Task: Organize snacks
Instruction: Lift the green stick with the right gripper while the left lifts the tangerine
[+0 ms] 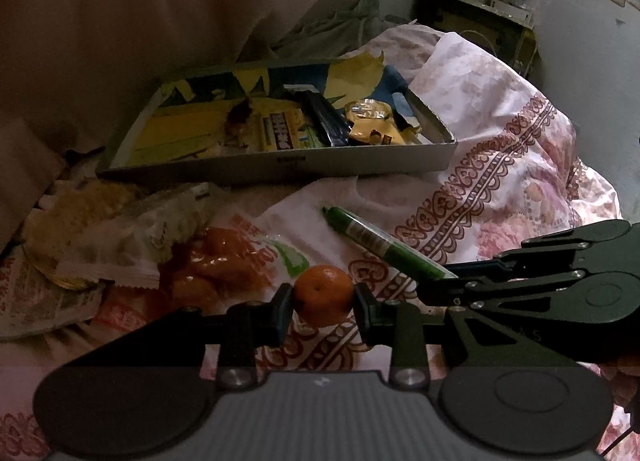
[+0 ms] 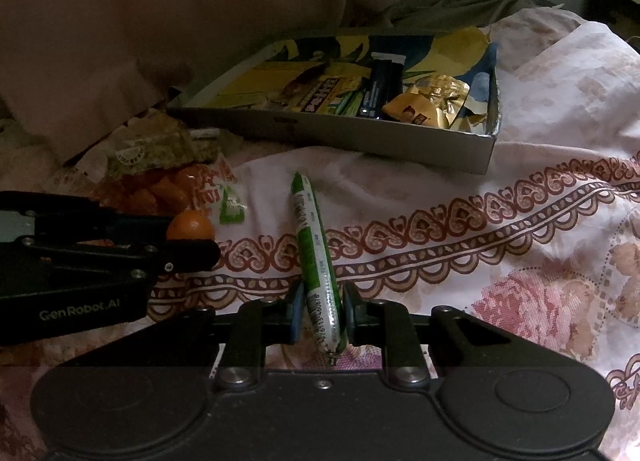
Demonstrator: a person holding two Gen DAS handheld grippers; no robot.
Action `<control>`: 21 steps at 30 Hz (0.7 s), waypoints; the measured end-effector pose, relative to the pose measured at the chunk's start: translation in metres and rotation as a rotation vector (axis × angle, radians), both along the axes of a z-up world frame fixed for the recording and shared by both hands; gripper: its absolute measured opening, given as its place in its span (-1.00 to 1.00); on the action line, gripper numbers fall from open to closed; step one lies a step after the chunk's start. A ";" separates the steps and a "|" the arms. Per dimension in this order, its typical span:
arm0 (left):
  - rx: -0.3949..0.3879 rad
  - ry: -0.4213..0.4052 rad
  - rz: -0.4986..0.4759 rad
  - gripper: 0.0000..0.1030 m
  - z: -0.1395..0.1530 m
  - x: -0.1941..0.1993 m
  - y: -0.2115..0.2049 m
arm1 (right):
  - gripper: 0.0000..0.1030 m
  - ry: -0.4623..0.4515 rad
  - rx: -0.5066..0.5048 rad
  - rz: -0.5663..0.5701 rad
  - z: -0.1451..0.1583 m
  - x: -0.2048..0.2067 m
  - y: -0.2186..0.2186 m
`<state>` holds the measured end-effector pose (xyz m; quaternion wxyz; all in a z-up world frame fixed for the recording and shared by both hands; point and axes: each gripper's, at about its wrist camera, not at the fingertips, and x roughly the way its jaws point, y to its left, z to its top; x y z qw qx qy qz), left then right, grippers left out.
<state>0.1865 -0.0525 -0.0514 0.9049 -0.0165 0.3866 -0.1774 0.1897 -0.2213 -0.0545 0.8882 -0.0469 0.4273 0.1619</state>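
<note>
The only writing that reads clearly is "GenRobot.AI", printed in pale letters on the black body of the left gripper [image 2: 192,239] as the right wrist view shows it; the sausage stick [image 2: 318,257] carries a barcode and digits near its lower end, too small to read in full, and the packets bear bold characters that stay illegible in the dim light. The stick is a long tube in a green and white wrapper, lying on the floral bedspread [image 2: 520,221] with its near end clamped between the closed pads of the right gripper [image 2: 321,315]. The left gripper is closed tight on a small round mandarin [image 1: 324,295], bright orange with a dimpled navel, just above the cloth. Beyond them sits a shallow grey cardboard box [image 1: 280,163] with a yellow and blue printed lining, holding a yellow packet, a dark blue bar and a crinkled gold packet. Left of the box lies a heap of loose snack bags [image 1: 132,237], one clear with orange pieces.
</note>
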 end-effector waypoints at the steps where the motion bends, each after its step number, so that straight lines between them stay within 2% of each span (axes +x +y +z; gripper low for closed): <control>1: -0.001 -0.001 0.001 -0.31 0.000 0.000 0.000 | -0.58 0.000 0.005 -0.002 0.000 0.000 -0.001; 6: -0.009 -0.006 0.008 -0.31 0.002 0.000 0.002 | -0.60 0.007 0.053 -0.022 0.005 -0.001 -0.006; 21: -0.031 -0.020 0.027 -0.31 0.009 0.002 0.007 | -0.65 -0.059 0.053 -0.009 0.024 -0.016 -0.005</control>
